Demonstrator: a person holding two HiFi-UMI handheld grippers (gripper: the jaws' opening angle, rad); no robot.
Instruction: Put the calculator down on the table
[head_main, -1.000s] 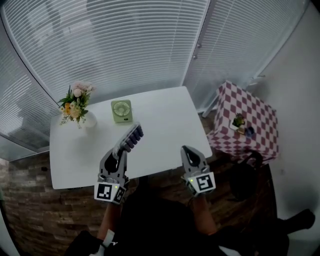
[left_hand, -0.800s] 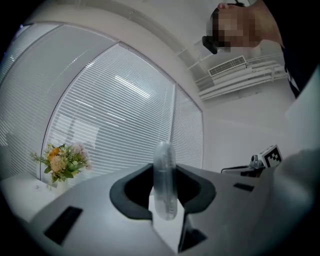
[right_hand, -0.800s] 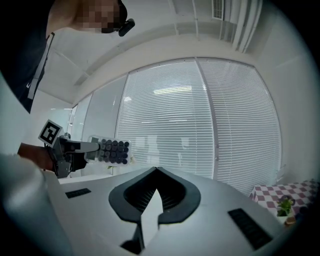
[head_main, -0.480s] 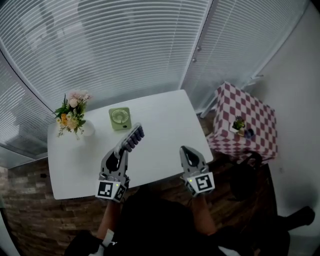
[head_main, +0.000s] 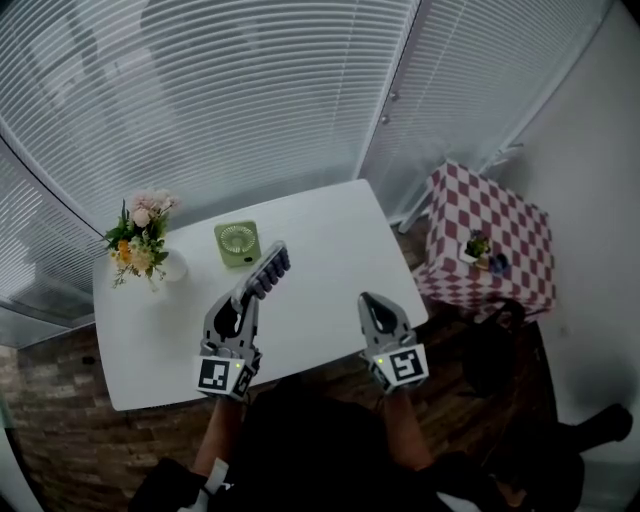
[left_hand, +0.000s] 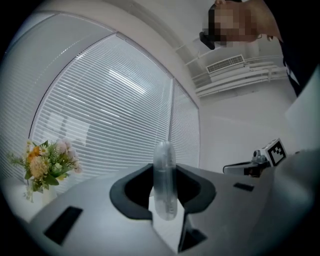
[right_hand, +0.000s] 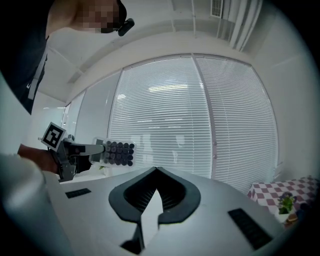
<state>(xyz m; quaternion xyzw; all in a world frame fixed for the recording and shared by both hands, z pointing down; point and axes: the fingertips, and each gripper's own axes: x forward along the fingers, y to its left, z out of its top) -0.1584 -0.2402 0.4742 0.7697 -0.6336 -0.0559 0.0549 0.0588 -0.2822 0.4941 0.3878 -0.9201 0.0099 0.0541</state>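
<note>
The calculator (head_main: 265, 272), a clear slab with dark round keys, is held level above the white table (head_main: 330, 240), a short way in front of the green fan. My left gripper (head_main: 243, 298) is shut on its near end. In the left gripper view the calculator (left_hand: 164, 180) stands edge-on between the jaws. My right gripper (head_main: 372, 300) hovers at the table's front right edge, shut, with nothing in it. In the right gripper view the jaw tips meet, and the calculator (right_hand: 116, 152) and the left gripper (right_hand: 75, 150) show at the left.
A small green fan (head_main: 236, 243) and a vase of flowers (head_main: 135, 245) stand at the table's back left. A checked side table (head_main: 490, 240) with a small plant is at the right, a dark bag (head_main: 490, 350) on the floor beside it. Window blinds lie behind.
My left gripper has carried the calculator farther over the table, closer to the green fan. The right gripper has edged forward with it. Both grips are unchanged.
</note>
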